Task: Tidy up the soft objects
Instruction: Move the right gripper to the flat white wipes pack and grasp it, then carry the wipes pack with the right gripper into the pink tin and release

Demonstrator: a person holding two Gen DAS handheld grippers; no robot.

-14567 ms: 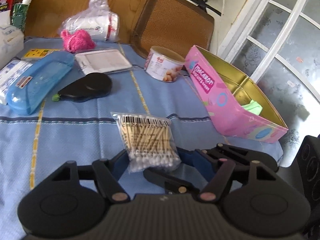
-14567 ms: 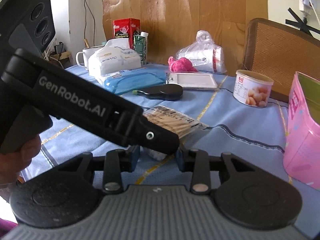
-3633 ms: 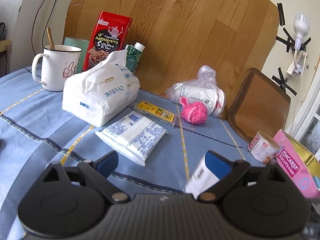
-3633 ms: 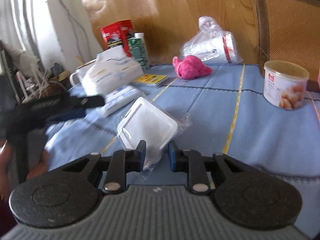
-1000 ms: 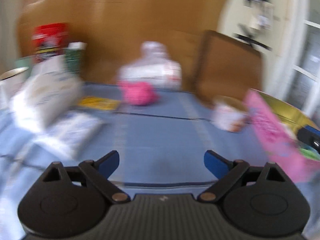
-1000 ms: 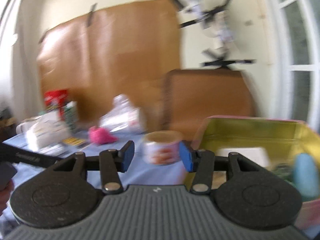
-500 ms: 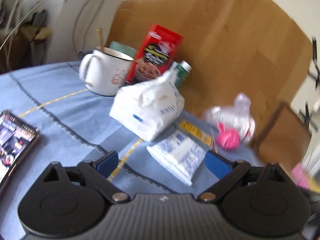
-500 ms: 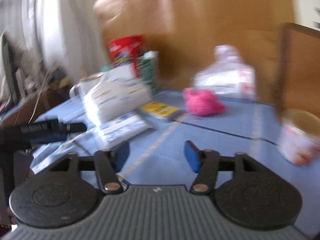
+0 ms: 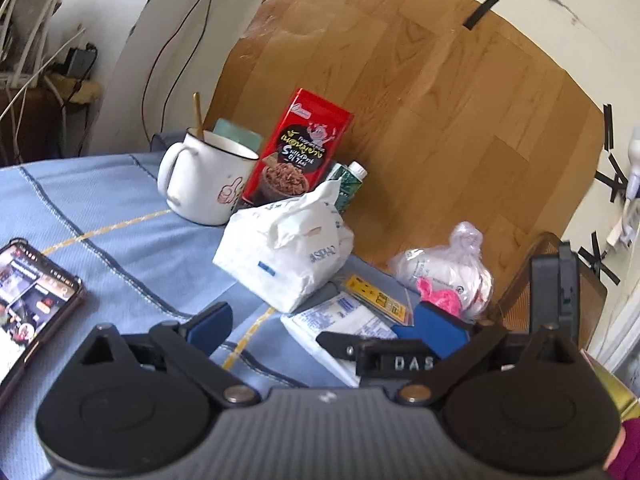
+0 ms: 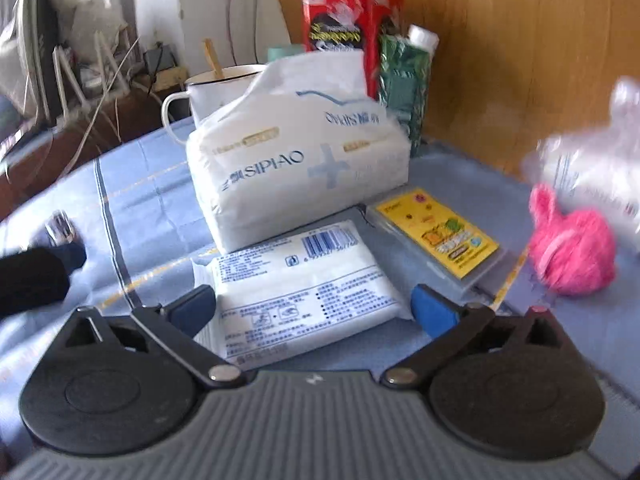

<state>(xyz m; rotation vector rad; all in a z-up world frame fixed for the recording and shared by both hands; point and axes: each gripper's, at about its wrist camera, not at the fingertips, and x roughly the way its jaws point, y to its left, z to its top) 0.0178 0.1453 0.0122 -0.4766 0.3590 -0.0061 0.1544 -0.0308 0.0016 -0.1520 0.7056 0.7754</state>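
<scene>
With both jaws wide apart, right gripper (image 10: pixel 312 310) straddles the wipes pack (image 10: pixel 304 284); squeeze next, left gripper (image 9: pixel 324 322) idle.

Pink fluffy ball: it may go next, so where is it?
In the right wrist view, the pink fluffy ball sits far right, beside the yellow card case.

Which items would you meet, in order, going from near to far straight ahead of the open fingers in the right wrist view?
Flat wipes pack → SIPIAO tissue pack → red snack box.
</scene>
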